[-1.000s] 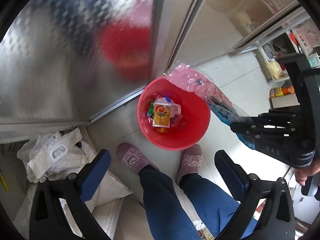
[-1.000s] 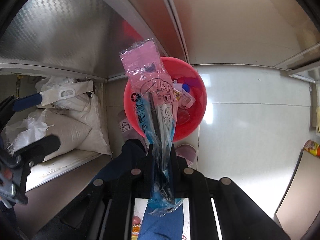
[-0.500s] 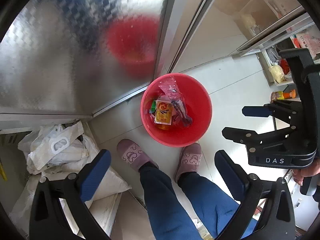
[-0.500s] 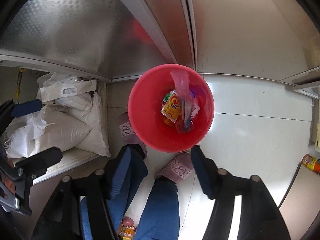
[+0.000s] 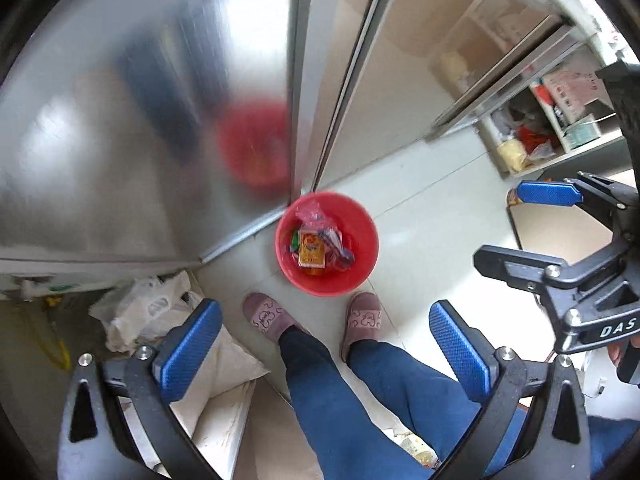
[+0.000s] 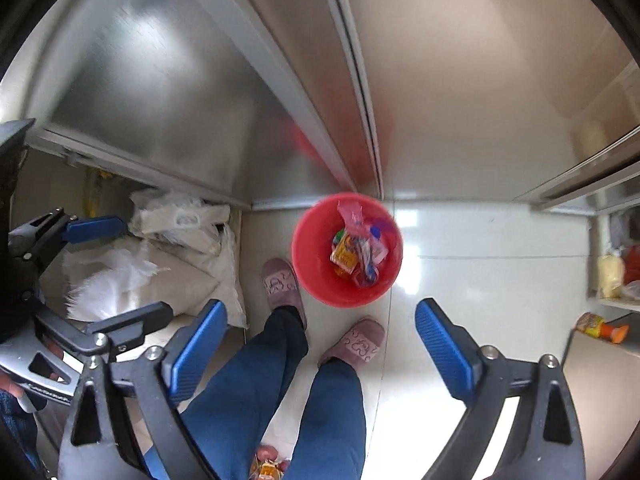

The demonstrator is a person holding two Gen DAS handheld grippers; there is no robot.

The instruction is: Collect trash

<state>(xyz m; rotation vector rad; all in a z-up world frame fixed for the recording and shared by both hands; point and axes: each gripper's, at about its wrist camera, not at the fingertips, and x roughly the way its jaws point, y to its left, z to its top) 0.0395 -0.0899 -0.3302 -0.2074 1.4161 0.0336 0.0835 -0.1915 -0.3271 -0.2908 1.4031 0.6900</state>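
Since both are held high above the red bucket (image 5: 327, 243) with jaws wide apart and nothing between them, the left gripper (image 5: 324, 344) and right gripper (image 6: 320, 340) carry no trash. One bucket stands before two slippers; several wrappers (image 6: 354, 250) lie inside. It could be tipped by a foot.

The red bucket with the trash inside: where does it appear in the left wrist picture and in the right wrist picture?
Left wrist view: the red bucket stands on the floor just right of centre, above the two slippers.
Right wrist view: the red bucket is near the centre, up and right of the left slipper.
Shared landmark: the yellow packet lying inside the bucket.
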